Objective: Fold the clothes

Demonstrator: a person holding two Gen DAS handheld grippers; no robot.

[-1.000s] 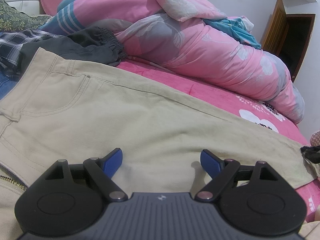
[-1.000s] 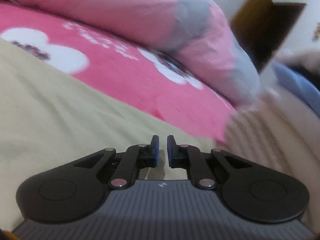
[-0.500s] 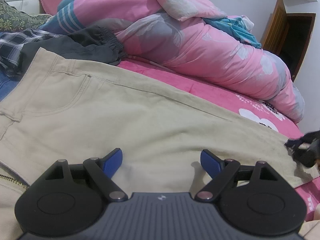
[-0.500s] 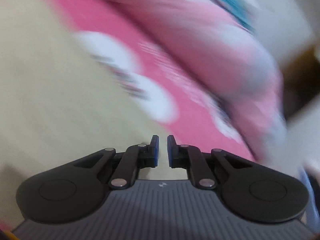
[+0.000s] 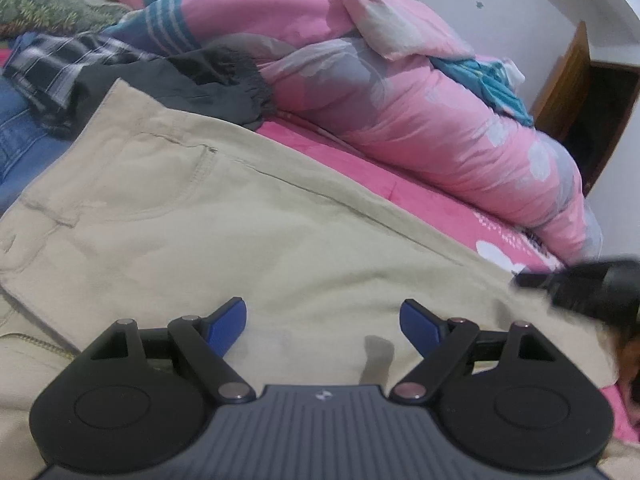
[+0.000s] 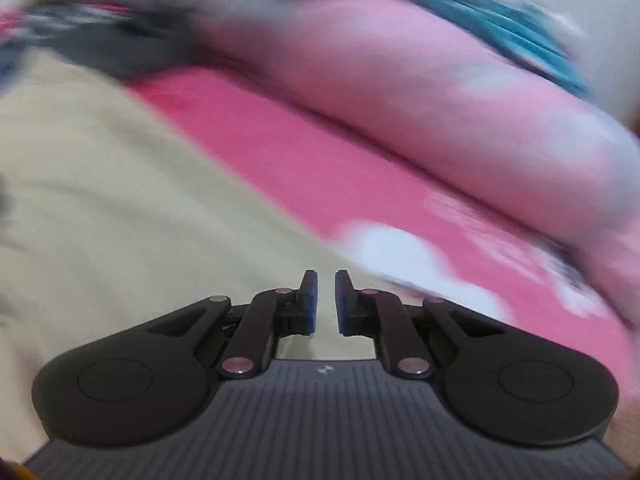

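left gripper (image 5: 322, 320): jaws spread wide, holding nothing, over beige trousers (image 5: 240, 240) | right gripper (image 6: 324, 304): jaws nearly closed, nothing between them | trousers flat on pink bed sheet (image 5: 400, 196), waistband toward 10 o'clock, duvet (image 5: 420, 120) at 1 o'clock

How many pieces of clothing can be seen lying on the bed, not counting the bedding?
4. Beige trousers spread in front; dark grey garment behind their waistband; plaid shirt at far left; blue jeans at the left edge. More may hide underneath.

No readable text — nothing legible anywhere.
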